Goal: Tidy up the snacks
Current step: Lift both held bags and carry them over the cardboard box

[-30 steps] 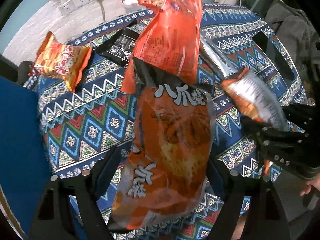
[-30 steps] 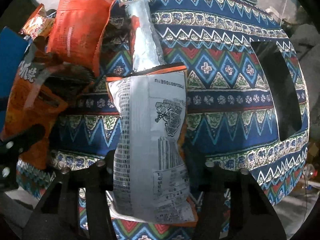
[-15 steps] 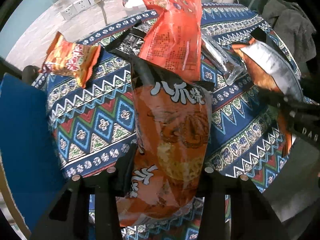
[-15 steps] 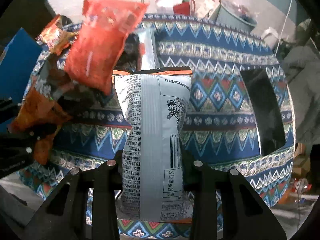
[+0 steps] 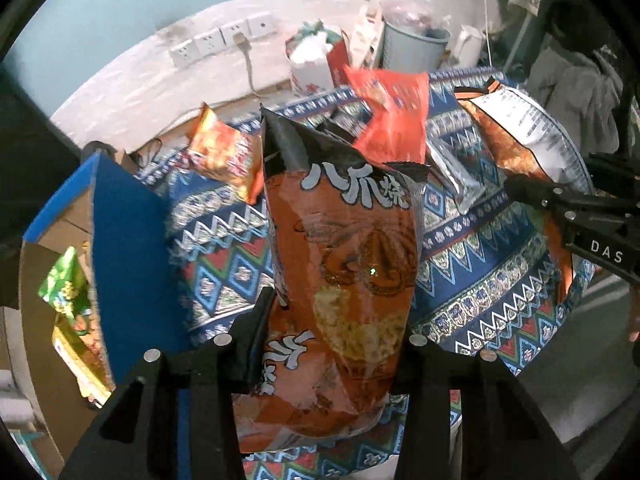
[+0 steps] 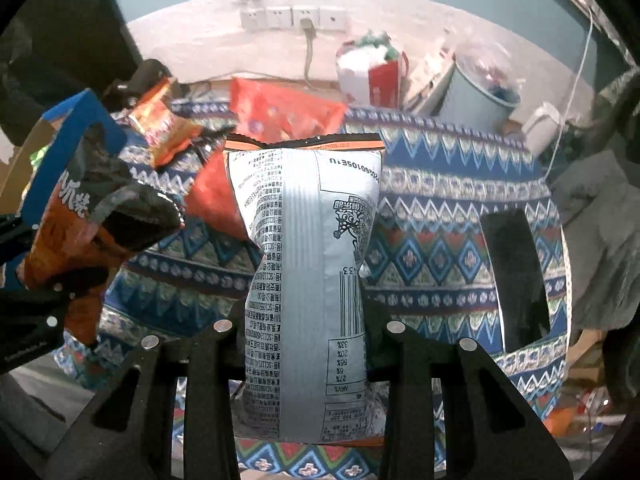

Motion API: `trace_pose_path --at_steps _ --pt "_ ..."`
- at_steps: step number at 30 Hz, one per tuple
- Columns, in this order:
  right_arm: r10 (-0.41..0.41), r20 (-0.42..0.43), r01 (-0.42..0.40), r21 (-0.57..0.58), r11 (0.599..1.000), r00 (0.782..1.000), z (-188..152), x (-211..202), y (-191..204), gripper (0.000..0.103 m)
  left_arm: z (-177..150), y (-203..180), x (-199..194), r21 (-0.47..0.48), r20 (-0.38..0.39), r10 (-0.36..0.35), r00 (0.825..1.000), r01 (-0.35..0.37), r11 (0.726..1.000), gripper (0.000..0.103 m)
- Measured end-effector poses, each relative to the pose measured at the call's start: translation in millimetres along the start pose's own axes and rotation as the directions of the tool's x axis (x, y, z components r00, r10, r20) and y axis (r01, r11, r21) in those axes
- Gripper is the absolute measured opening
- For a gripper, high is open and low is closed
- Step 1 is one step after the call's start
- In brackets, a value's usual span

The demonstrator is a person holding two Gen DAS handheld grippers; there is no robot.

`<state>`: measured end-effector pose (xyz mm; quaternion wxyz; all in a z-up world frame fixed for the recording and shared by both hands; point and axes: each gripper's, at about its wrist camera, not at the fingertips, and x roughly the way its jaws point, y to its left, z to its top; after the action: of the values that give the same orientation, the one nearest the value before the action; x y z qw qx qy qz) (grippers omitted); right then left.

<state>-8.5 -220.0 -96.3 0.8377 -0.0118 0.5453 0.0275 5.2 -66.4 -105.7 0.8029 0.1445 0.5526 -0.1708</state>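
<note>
Between the left gripper's [image 5: 320, 344] jaws hangs the big orange octopus-snack bag [image 5: 344, 264], pinched low down and lifted clear of the counter [image 5: 224, 236] with its patterned cloth; those jaws have just been closing and now they're pressed into the packet's sides. Alongside, the right gripper [image 6: 308, 332] is squeezing the silver-backed bag [image 6: 308, 264] at its waist, printed back facing up, also off the cloth, jaws likewise just drawn in on it. So two packets are up in the air at once! Off to the left sits the blue-sided cardboard box [image 5: 124, 248], and inside it I can already see a green packet [image 5: 64, 284] and a yellow one beneath, so some sorting looks done. Left on the counter: a red bag [image 5: 396, 120] at the far side, a small orange packet [image 5: 224, 152] near the box, a narrow silver sachet [image 5: 452, 172]. My guess is we're somewhere around the middle, with both held bags yet to reach the box
</note>
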Motion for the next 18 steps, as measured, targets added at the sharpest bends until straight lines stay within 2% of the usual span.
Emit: trace_pose_path --at_steps 9,18 --pt "0.034 0.065 -0.032 -0.03 0.999 0.997 23.2 -10.8 13.7 0.034 2.6 24.1 -30.8 -0.041 0.08 0.032 0.996 -0.029 0.999 0.045" --pt "0.085 0.104 -0.076 -0.088 0.993 0.991 40.9 -28.9 50.4 0.034 -3.0 54.2 -52.9 -0.099 0.13 0.058 0.99 -0.045 0.994 0.045"
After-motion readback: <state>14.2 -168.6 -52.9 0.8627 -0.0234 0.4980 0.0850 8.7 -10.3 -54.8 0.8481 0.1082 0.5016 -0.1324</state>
